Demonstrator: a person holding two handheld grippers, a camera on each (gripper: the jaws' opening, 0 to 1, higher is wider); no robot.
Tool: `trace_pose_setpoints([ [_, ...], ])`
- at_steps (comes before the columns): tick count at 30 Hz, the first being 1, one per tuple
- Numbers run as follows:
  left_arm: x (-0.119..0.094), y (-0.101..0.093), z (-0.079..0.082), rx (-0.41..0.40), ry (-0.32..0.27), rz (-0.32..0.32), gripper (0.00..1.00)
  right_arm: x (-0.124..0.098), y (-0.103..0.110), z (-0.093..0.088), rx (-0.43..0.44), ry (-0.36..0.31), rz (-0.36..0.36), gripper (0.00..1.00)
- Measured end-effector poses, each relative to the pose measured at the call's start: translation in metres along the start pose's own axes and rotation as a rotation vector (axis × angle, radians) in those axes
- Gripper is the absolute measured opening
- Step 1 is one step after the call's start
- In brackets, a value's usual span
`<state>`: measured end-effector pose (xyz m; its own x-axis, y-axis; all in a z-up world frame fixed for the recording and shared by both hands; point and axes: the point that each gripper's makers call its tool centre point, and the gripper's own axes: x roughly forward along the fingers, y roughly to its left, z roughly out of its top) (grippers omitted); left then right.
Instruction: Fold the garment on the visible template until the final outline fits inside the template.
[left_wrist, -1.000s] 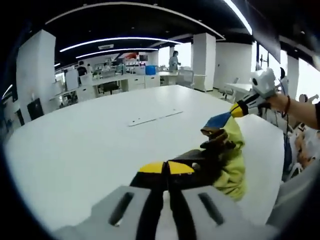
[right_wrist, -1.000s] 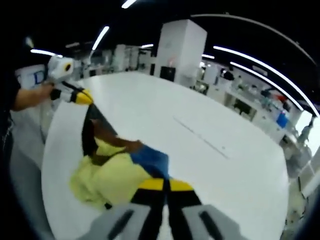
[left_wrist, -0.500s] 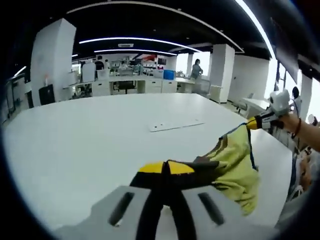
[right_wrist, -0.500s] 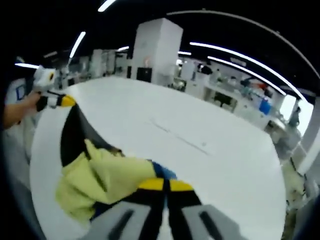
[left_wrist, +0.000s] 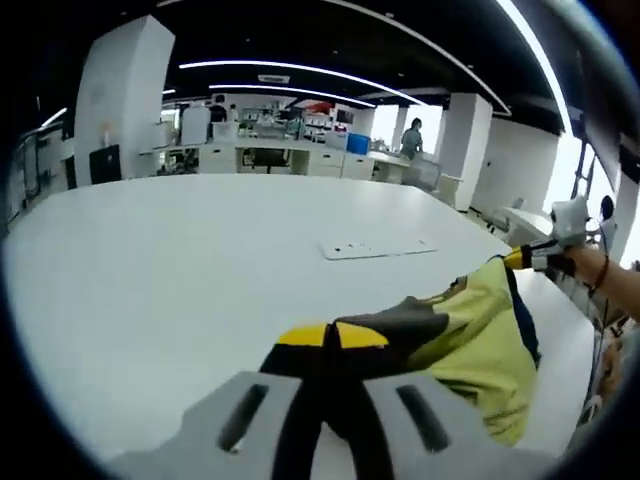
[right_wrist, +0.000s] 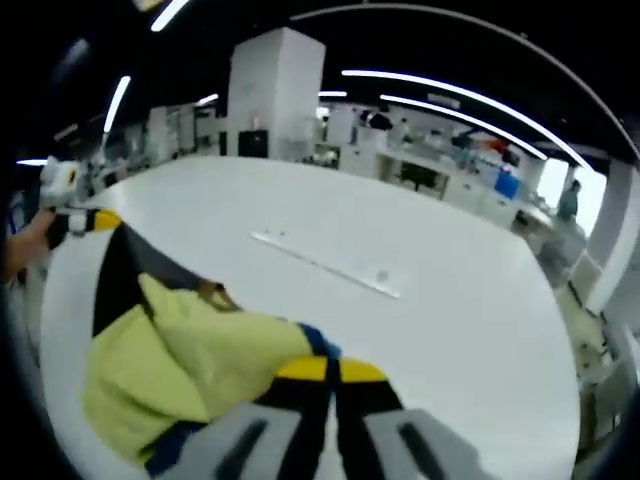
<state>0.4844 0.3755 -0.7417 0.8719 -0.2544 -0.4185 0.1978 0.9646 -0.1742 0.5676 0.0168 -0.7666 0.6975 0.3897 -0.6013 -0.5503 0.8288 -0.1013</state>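
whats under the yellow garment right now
The white table lies under the yellow garment, which is stretched between the left hand-held gripper and right hand-held gripper. Whether a template lies beneath is hidden by the cloth.

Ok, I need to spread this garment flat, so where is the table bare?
The white table is bare from the garment out to the flat strip and beyond. It is crowded at the near edge, where both grippers hold the garment.

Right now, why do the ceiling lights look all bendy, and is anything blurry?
Left gripper view: the fisheye lens curves the ceiling light strips into arcs; the yellow garment looks fairly sharp. Right gripper view: the strips bend the same way, and the garment is soft and smeared, as is the left gripper.
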Motion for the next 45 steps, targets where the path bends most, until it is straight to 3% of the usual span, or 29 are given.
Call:
trace_pose_setpoints([
  [6, 0.017, 0.013, -0.007, -0.007, 0.027, 0.025, 0.00, 0.017, 0.000, -0.008, 0.009, 0.035, -0.019, 0.00],
  [8, 0.021, 0.017, -0.014, 0.003, 0.048, 0.034, 0.00, 0.032, -0.003, -0.012, 0.008, 0.058, -0.021, 0.00],
  [12, 0.028, 0.032, -0.032, 0.132, 0.139, 0.082, 0.00, 0.040, 0.001, -0.027, 0.023, 0.102, -0.021, 0.00],
  [14, 0.033, 0.032, -0.035, 0.123, 0.137, 0.067, 0.00, 0.044, 0.004, -0.030, -0.003, 0.121, -0.014, 0.00],
  [23, 0.042, 0.043, -0.050, 0.136, 0.180, 0.104, 0.00, 0.069, -0.001, -0.038, 0.077, 0.138, -0.020, 0.00],
  [29, 0.041, 0.044, -0.054, 0.127, 0.197, 0.130, 0.00, 0.066, -0.002, -0.035, 0.103, 0.115, -0.037, 0.00],
  [31, 0.039, 0.042, -0.054, 0.131, 0.201, 0.135, 0.01, 0.061, -0.002, -0.033, 0.133, 0.108, -0.050, 0.08],
  [35, 0.030, 0.045, -0.049, 0.144, 0.196, 0.162, 0.17, 0.051, 0.001, -0.028, 0.182, 0.087, -0.040, 0.27],
  [40, 0.010, 0.032, -0.038, 0.120, 0.154, 0.158, 0.35, 0.037, 0.013, -0.022, 0.217, 0.065, -0.019, 0.63],
  [45, -0.003, 0.021, -0.031, 0.118, 0.127, 0.134, 0.47, 0.016, 0.027, -0.019, 0.233, 0.049, 0.003, 0.73],
])
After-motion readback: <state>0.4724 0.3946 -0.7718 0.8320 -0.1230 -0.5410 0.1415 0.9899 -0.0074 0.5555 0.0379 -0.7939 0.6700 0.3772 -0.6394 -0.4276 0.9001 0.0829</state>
